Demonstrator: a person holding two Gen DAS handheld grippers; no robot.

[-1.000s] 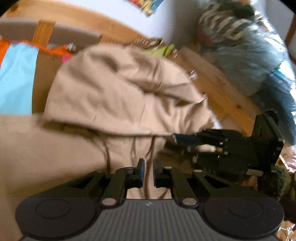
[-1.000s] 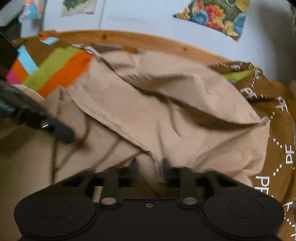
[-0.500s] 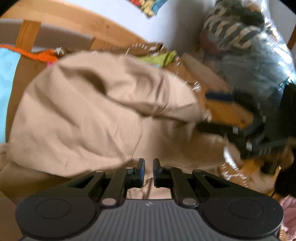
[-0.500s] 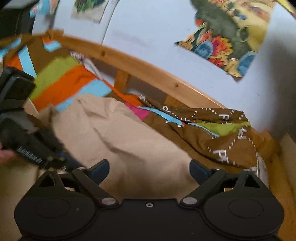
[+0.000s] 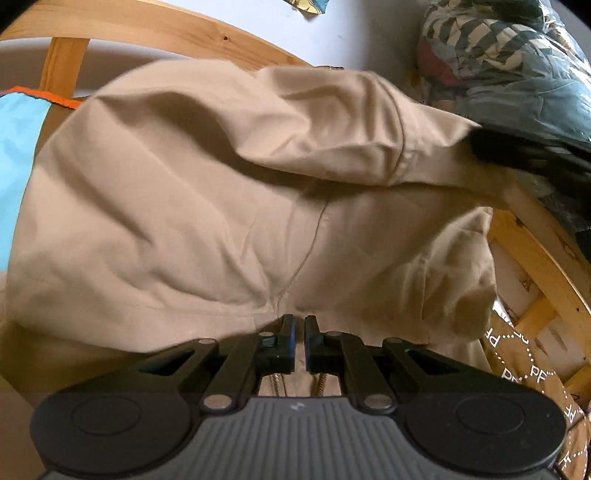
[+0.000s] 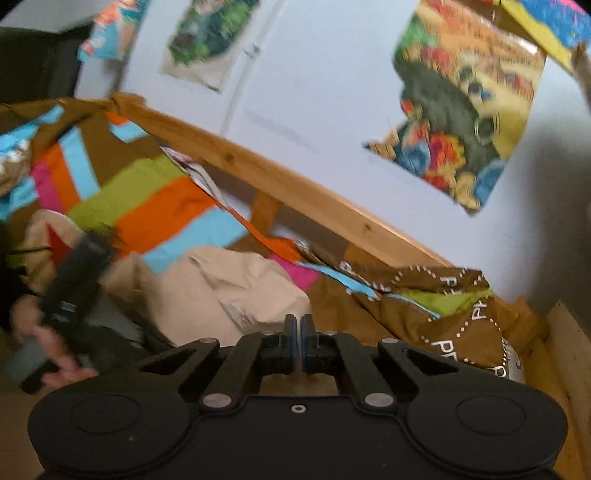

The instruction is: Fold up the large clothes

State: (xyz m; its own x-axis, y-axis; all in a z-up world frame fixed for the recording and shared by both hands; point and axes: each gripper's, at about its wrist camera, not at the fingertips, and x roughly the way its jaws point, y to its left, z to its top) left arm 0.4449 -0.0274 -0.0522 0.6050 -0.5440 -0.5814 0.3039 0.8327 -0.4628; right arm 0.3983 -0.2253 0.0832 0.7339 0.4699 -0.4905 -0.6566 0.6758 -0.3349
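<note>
While our left gripper [image 5: 299,326] pinches the edge of the tan garment [image 5: 207,206], which lies heaped on the bed against the wooden bed rail [image 5: 177,27], our right gripper [image 6: 294,328] hangs above with its pads pressed together on nothing. Beside it, the brown blanket [image 6: 454,325] bears white letters (partly legible, "PF").

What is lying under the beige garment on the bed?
Around the beige garment a brown bedcover with coloured blocks shows, so it seems to continue beneath. What lies directly under the garment's middle is covered and cannot be seen.
</note>
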